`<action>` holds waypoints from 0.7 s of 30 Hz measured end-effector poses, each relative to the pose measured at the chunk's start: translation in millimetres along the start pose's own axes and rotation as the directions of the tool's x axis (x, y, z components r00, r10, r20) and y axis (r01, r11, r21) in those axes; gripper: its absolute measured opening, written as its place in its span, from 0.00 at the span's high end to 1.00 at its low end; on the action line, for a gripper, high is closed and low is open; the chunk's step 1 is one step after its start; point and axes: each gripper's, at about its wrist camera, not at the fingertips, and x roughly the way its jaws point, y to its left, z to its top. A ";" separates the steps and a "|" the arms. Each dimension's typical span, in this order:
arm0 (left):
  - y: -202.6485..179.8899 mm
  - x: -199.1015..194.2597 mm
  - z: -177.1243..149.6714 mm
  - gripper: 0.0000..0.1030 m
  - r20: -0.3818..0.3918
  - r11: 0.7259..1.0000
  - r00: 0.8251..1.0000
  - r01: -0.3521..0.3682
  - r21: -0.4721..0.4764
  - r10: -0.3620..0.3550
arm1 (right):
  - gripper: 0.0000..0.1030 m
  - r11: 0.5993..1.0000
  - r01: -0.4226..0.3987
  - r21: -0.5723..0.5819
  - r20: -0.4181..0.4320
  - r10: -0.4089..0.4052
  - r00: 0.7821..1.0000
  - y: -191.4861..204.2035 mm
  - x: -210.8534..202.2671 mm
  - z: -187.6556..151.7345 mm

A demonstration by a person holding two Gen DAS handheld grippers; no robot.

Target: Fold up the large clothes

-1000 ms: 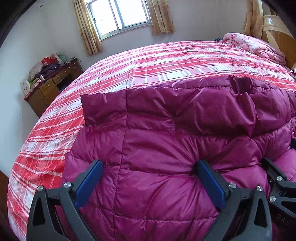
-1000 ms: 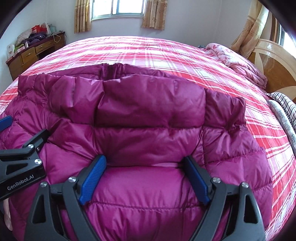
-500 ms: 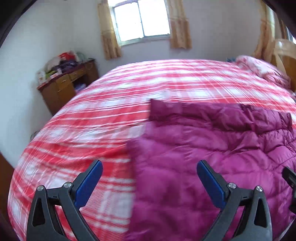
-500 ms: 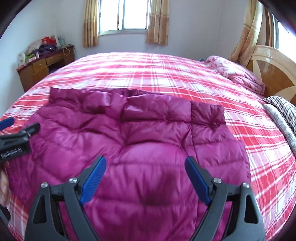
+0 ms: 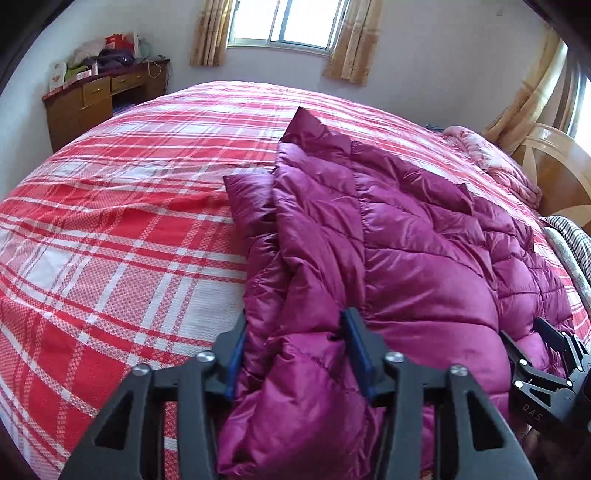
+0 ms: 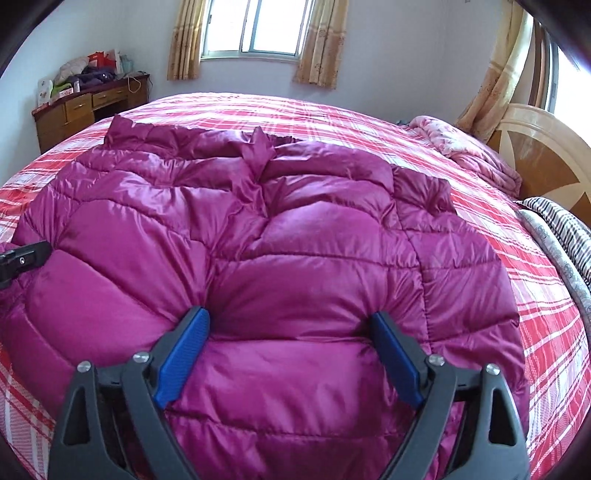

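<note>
Left gripper (image 5: pixel 295 354): jaws closing, with a bunched fold of the jacket's near left edge between the blue pads (image 5: pixel 356 350); the fabric bulges up between them and both pads touch it.
Right gripper (image 6: pixel 290 354): jaws spread wide, blue pads (image 6: pixel 183 354) pressing down into the puffy near part of the jacket, gripping nothing; the fabric dents around each tip.
Each gripper in the other's view: black body of the right one at the lower right edge of the left wrist view (image 5: pixel 546 373); tip of the left one at the left edge of the right wrist view (image 6: pixel 24 258).
Down jacket (image 6: pixel 295 236): magenta, quilted, spread flat on the bed, nearer the cameras than the middle of the cover; a sleeve or side panel lies folded over along its left edge (image 5: pixel 255 229).
Bedspread (image 5: pixel 110 229): red and white plaid, bare to the left of the jacket.
Pink quilt (image 6: pixel 465 151): bundled at the far right, by the wooden headboard (image 6: pixel 543 158).
Striped cloth (image 6: pixel 565 229): on the right edge of the bed.
Wooden desk (image 5: pixel 96 99): far left corner, cluttered on top.
Window (image 6: pixel 255 26): far wall, tan curtains on both sides.
</note>
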 end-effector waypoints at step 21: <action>-151.9 -127.1 39.1 0.88 0.255 0.894 0.961 -0.023 0.448 -0.103 | 0.22 0.993 0.089 0.078 -0.003 -0.089 0.996 -76.1 -37.7 -18.1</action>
